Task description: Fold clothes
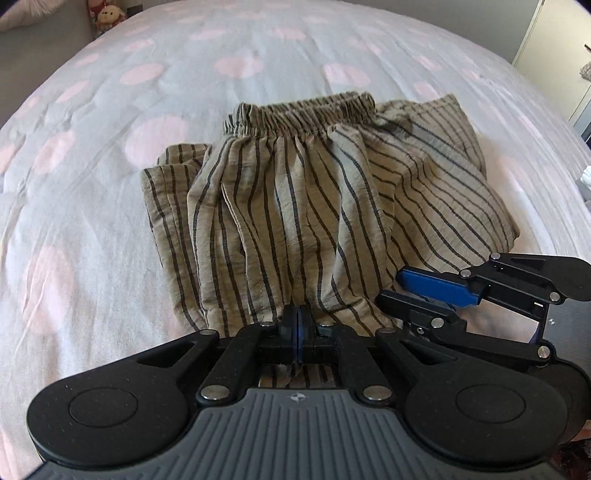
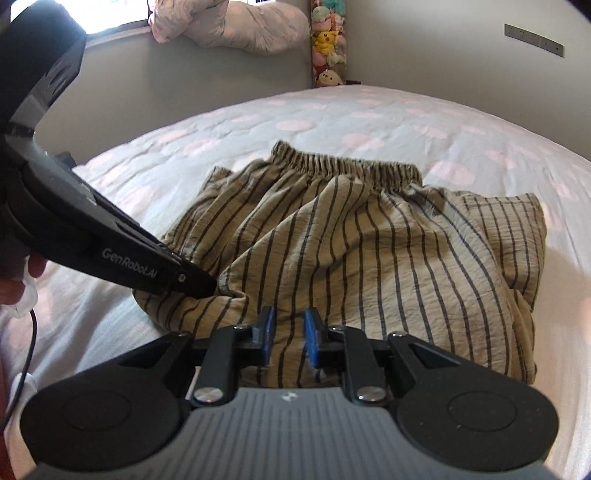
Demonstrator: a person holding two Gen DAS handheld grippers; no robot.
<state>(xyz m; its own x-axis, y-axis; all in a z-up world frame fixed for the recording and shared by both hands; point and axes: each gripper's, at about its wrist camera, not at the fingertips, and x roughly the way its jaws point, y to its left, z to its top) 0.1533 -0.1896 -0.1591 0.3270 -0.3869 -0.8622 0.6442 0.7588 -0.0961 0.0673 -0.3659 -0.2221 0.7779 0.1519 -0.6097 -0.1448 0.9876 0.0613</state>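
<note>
Tan trousers with dark stripes [image 1: 295,192] lie partly folded on the bed, elastic waistband [image 1: 299,114] at the far side. My left gripper [image 1: 299,332] is shut on the near hem of the trousers. My right gripper [image 1: 399,291] shows at the right of the left wrist view, jaws apart around the same near edge. In the right wrist view the trousers [image 2: 369,251] fill the middle, and my right gripper [image 2: 290,332] is open with cloth between its blue pads [image 2: 312,339]. The left gripper's body [image 2: 110,243] reaches in from the left onto the cloth.
The bedspread [image 1: 110,184] is pale with pink dots. A pillow [image 2: 236,26] lies on the window ledge, and a column of plush toys [image 2: 328,44] stands in the corner. A cable [image 2: 29,347] hangs at the left edge.
</note>
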